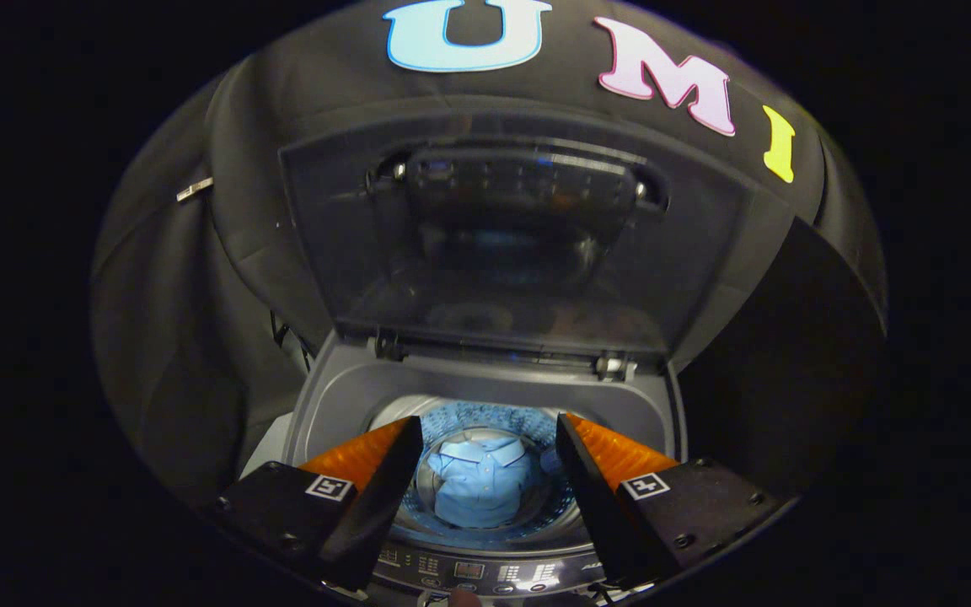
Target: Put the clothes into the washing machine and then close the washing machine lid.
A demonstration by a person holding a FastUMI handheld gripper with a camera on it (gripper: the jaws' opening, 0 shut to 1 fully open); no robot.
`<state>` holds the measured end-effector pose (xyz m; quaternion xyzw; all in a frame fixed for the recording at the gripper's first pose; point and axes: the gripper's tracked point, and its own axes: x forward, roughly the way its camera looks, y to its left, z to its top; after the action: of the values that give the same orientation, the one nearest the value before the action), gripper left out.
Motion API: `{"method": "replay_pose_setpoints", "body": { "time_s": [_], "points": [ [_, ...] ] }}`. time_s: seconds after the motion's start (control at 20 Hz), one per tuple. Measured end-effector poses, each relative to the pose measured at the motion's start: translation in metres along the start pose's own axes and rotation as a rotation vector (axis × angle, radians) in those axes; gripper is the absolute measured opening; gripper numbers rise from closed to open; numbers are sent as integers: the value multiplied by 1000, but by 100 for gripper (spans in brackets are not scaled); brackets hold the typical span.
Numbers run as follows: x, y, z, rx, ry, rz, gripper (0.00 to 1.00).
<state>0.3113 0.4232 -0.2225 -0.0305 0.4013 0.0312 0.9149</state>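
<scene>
The gripper point(490, 421) hangs over the washing machine point(342, 396), fingers spread apart and holding nothing. Between them, down in the drum point(485, 415), lies a blue shirt point(479, 485). The lid point(519, 244) stands raised beyond.

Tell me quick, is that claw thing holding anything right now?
Gripper: open, holding nothing; its fingers are spread above the washing machine drum, where the blue shirt already lies. The lid stands open.
</scene>
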Motion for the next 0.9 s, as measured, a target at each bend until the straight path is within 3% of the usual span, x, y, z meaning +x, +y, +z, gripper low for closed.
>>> {"method": "replay_pose_setpoints", "body": {
  "time_s": [0.45,0.9],
  "points": [
    [-48,-12,117,17,-149,-2,99],
    [-46,-24,191,54,-226,3,99]
  ]
}}
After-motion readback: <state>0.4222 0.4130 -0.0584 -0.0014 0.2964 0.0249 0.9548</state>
